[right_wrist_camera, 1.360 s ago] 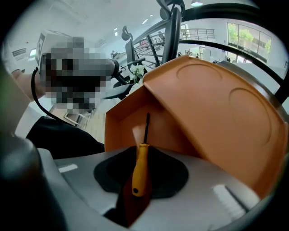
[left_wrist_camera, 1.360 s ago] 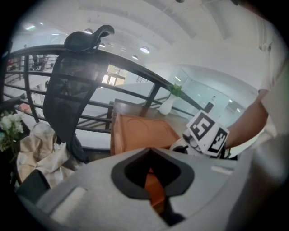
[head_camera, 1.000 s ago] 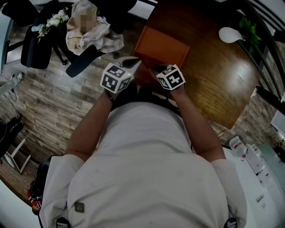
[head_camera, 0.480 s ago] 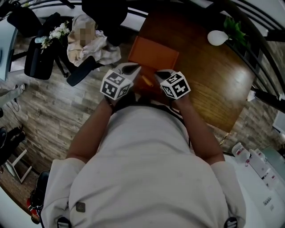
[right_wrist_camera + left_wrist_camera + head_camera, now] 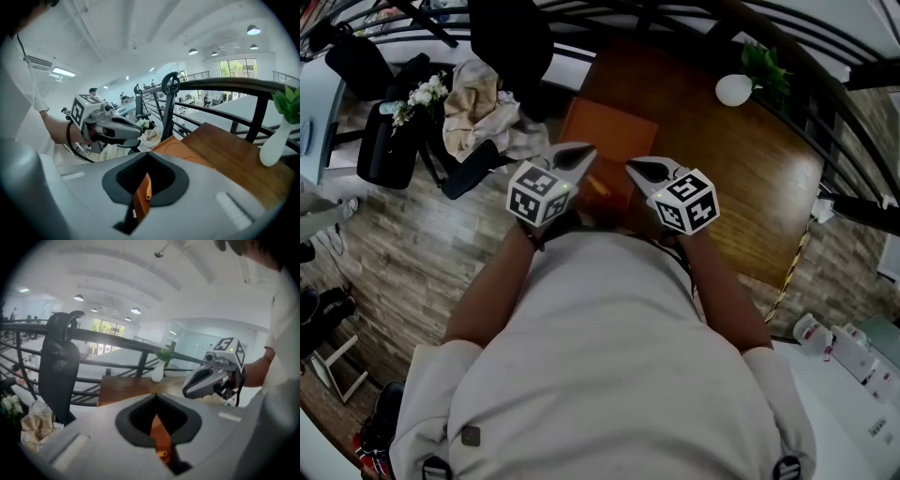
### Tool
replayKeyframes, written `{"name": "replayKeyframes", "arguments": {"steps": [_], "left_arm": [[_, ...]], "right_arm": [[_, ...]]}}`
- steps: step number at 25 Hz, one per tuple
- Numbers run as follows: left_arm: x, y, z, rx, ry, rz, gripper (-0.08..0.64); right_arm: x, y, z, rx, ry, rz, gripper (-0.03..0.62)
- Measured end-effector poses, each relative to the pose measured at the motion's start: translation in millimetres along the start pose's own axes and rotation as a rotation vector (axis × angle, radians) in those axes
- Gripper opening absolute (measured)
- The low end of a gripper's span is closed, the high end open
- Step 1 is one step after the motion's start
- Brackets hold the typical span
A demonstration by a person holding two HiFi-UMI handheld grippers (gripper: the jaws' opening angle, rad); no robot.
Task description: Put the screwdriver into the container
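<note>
The left gripper (image 5: 583,150) and the right gripper (image 5: 635,168) hang side by side over the near left corner of the wooden tabletop (image 5: 741,187), their tips pointing towards each other and a little apart; in the left gripper view its jaws stand closed, tips meeting, with nothing clamped between them, and only an orange surface shows through the hollow behind the tips; the right gripper view shows the same of its own jaws, drawn together and empty; the orange container (image 5: 609,131) sits flat at that near left corner, just beyond both grippers; the screwdriver (image 5: 598,185), a small orange-yellow streak, lies at the container's near edge, below the gap between the two grippers and held by neither, though whether it rests inside the container or against its rim cannot be told; a white vase (image 5: 734,90) with green leaves stands near the tabletop's far edge, well apart from the container.
</note>
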State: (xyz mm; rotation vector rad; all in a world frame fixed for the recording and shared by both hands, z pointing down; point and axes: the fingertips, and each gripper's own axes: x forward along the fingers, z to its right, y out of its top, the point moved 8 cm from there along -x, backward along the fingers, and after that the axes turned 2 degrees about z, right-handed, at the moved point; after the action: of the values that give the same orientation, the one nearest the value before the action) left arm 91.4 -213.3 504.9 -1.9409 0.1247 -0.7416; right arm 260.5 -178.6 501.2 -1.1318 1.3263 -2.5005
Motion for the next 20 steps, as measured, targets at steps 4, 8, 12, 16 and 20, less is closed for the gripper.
{"name": "replayKeyframes", "arguments": {"steps": [4,8,12,16,20], "left_arm": [[-10,17,15,0.012,0.001,0.048,0.005],[-22,39,33,0.048,-0.014,0.099,0.005],[-32,56,49,0.082,-0.018,0.140,0.003],[-33,56,55,0.094,-0.021,0.137,0.005],[-33,56,61,0.114,-0.035,0.120,0.005]], "right_arm": [[-26,17,-13,-0.046,0.004,0.070,0.008],[-56,33,-22,-0.086,-0.003,0.141,0.008],[-88,42,-25,-0.096,-0.026,0.204,0.008],[-100,37,-22,-0.074,-0.049,0.227,0.008],[-103,31,-26,-0.055,-0.047,0.243,0.008]]}}
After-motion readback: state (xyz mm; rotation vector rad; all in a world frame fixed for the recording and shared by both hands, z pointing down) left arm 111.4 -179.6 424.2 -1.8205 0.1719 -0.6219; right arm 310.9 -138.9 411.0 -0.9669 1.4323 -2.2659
